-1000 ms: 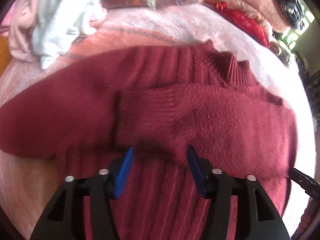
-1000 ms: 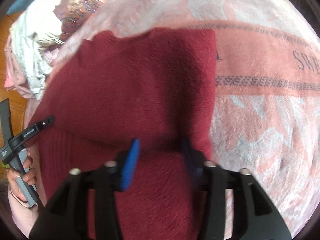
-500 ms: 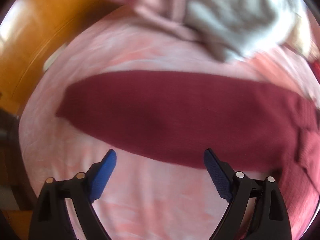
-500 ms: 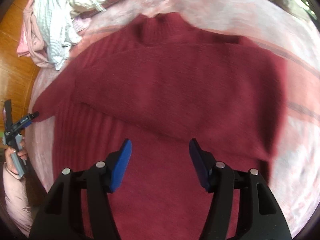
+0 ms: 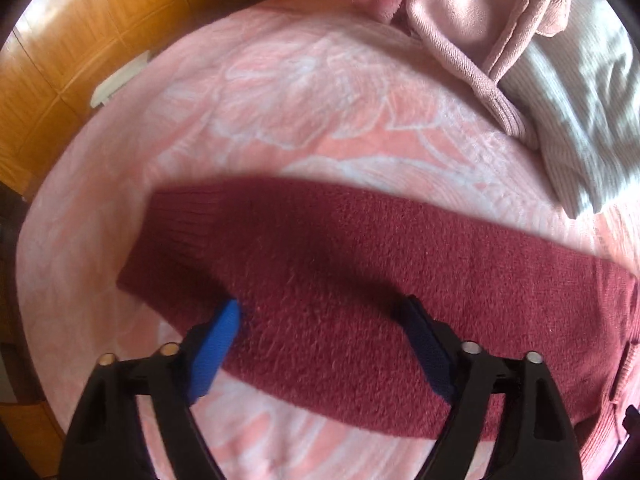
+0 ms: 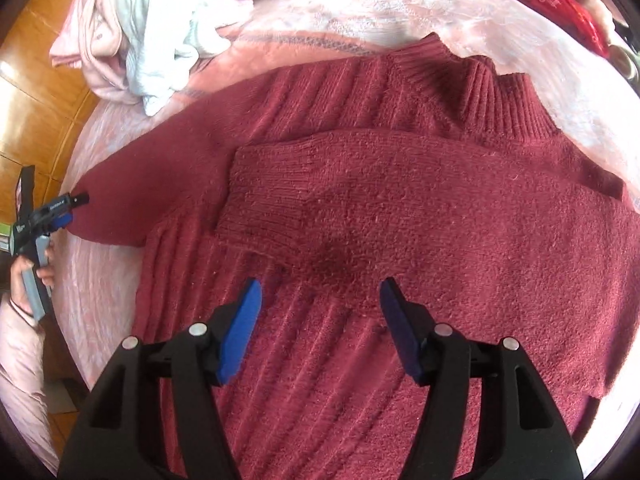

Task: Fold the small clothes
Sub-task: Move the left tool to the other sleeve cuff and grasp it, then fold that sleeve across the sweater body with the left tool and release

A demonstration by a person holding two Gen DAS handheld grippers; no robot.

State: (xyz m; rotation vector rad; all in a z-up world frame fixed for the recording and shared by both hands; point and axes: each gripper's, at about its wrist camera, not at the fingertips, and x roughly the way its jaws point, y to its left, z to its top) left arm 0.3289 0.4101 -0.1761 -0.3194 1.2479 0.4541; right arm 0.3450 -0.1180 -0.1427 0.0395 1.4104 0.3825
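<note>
Pink floral blanket (image 5: 304,92) over bed, glossy orange wooden floor (image 5: 60,60), daylight patches

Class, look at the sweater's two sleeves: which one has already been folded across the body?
The sleeve with its cuff lying on the sweater's chest, below the collar. The other sleeve lies straight out on the blanket, under the open left gripper.

A bed covered with a pink floral blanket (image 5: 288,92) carries a dark red knit sweater (image 6: 400,200) spread flat. A heap of pink and white clothes (image 6: 132,40) lies near the blanket's far left edge, beside the sweater's outstretched sleeve (image 5: 320,264).
</note>
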